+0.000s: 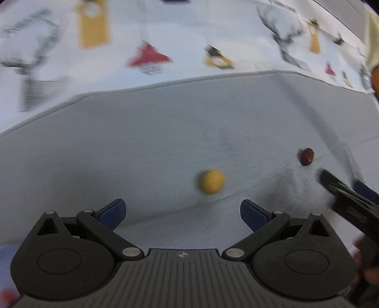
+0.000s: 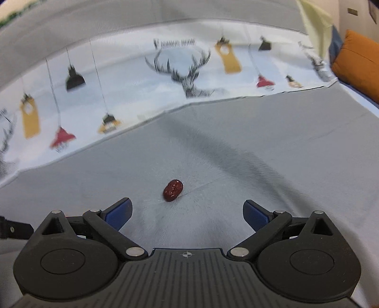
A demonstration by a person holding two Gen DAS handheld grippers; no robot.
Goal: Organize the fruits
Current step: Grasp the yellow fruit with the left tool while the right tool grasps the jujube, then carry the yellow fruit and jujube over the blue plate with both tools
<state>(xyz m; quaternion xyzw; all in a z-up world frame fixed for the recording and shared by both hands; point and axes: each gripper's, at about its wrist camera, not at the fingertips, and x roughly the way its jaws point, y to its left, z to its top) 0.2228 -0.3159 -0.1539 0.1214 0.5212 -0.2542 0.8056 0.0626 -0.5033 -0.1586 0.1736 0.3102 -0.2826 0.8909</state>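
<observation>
A small round yellow fruit (image 1: pixel 211 181) lies on the grey cloth (image 1: pixel 142 154), just ahead of my open, empty left gripper (image 1: pixel 182 214). A wrinkled dark red date (image 1: pixel 306 156) lies further right, close to the tip of my right gripper (image 1: pixel 341 187), which enters from the right edge. In the right wrist view the same date (image 2: pixel 173 190) lies on the grey cloth (image 2: pixel 260 142), a short way ahead of my open, empty right gripper (image 2: pixel 187 215), slightly left of centre between the blue pads.
A white cloth printed with deer and hanging lamps (image 2: pixel 142 78) lies beyond the grey cloth's far edge. An orange cushion (image 2: pixel 357 64) sits at the far right. A pale yellow cloth (image 2: pixel 315 21) hangs at the top right.
</observation>
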